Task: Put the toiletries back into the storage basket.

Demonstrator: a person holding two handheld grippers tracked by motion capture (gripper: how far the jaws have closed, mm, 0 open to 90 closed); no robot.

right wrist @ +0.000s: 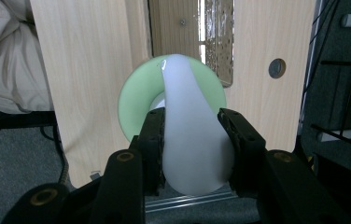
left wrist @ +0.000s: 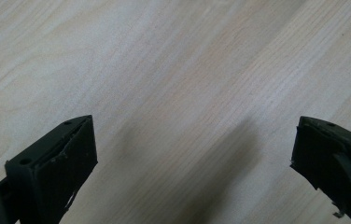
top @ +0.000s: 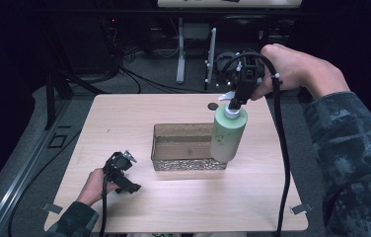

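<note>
- Bottle (top: 228, 134), pale green with a white pump top, hangs in the air over the right end of the clear bin (top: 183, 148), its base at the bin's near right corner.
- Right gripper (top: 236, 96) holds it from above; in the right gripper view both black jaws press the sides of the white pump head (right wrist: 190, 140), green shoulder beyond.
- Right hand (top: 292, 69) is raised above the table's (top: 124, 118) far edge, behind the bin.
- Bin: rectangular, see-through, textured front wall, at mid-table.
- Left gripper (top: 124, 180) lies low on the table, near-left of the bin and well apart from it, left hand (top: 93, 186) on it.
- Left gripper view: jaws spread wide, bare wood grain between them, nothing held.
- Small dark round spot (top: 213, 106) on the tabletop just behind the bin's far right corner.
</note>
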